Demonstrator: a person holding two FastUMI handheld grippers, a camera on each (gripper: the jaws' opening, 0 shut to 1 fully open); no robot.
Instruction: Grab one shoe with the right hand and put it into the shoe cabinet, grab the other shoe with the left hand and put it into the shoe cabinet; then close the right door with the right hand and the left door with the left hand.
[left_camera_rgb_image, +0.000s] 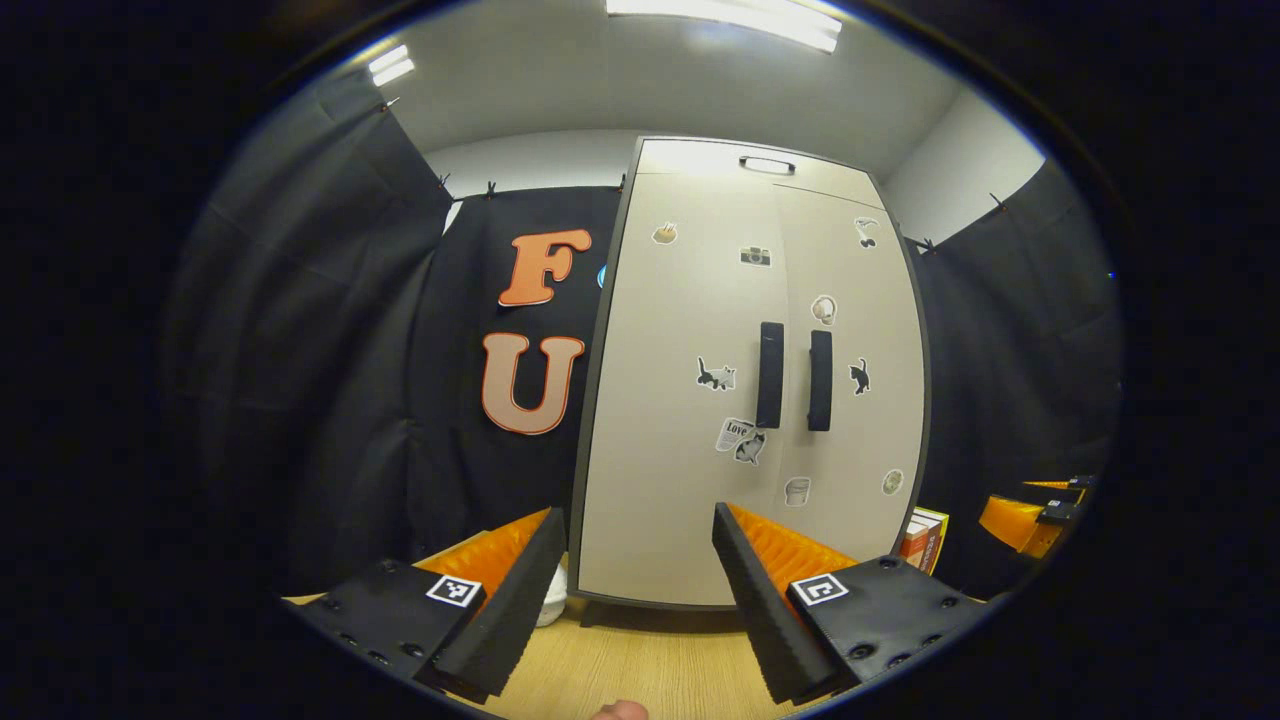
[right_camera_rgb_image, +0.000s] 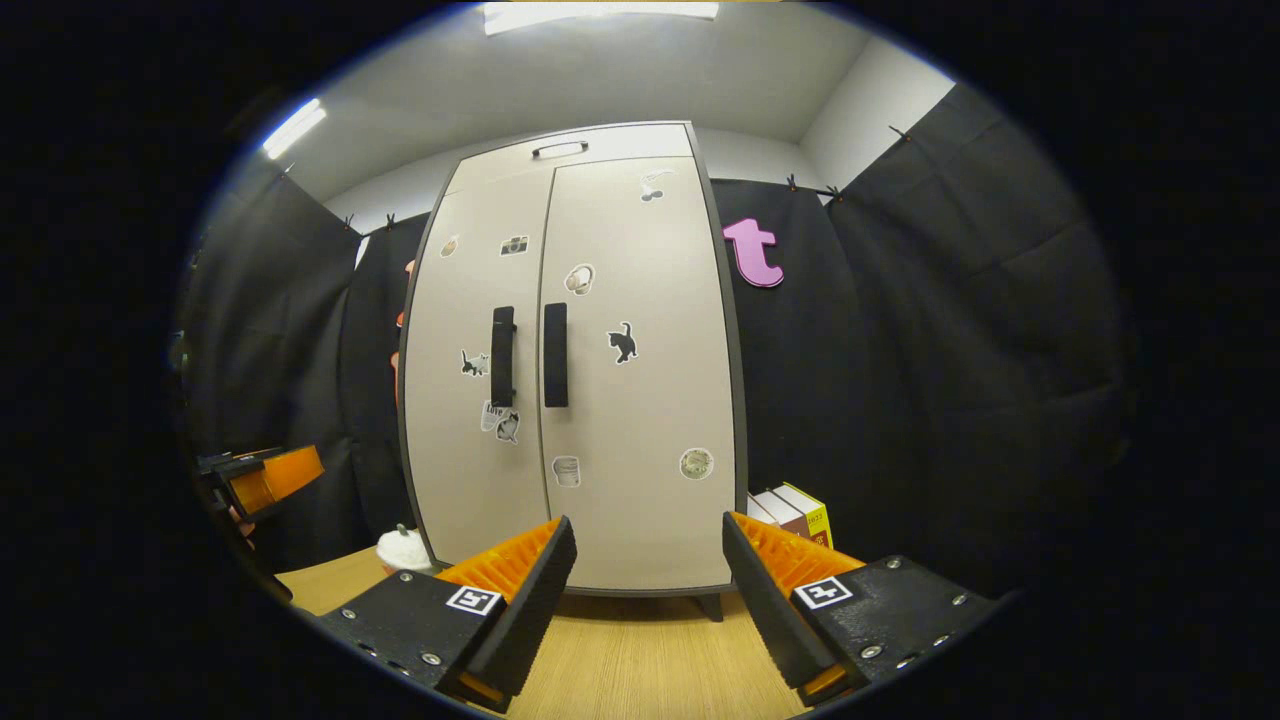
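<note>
Left gripper view: left claw (left_camera_rgb_image: 640, 590) wide open, empty, facing shoe cabinet (left_camera_rgb_image: 750, 380) w/ both doors closed, on wood counter (left_camera_rgb_image: 650, 665).

Right gripper view: right claw (right_camera_rgb_image: 645, 595) wide open, empty; cabinet (right_camera_rgb_image: 575, 360) straight ahead, books (right_camera_rgb_image: 795, 512) beside it.

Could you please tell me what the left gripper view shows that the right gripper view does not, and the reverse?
Left gripper view: a fingertip at the bottom edge, and the right tongs far off at the right, open.
Right gripper view: the left tongs far off at the left, open.
Shared: the beige two-door shoe cabinet, both doors closed, its two black vertical handles, the stacked books beside it, and the light wooden surface.
</note>
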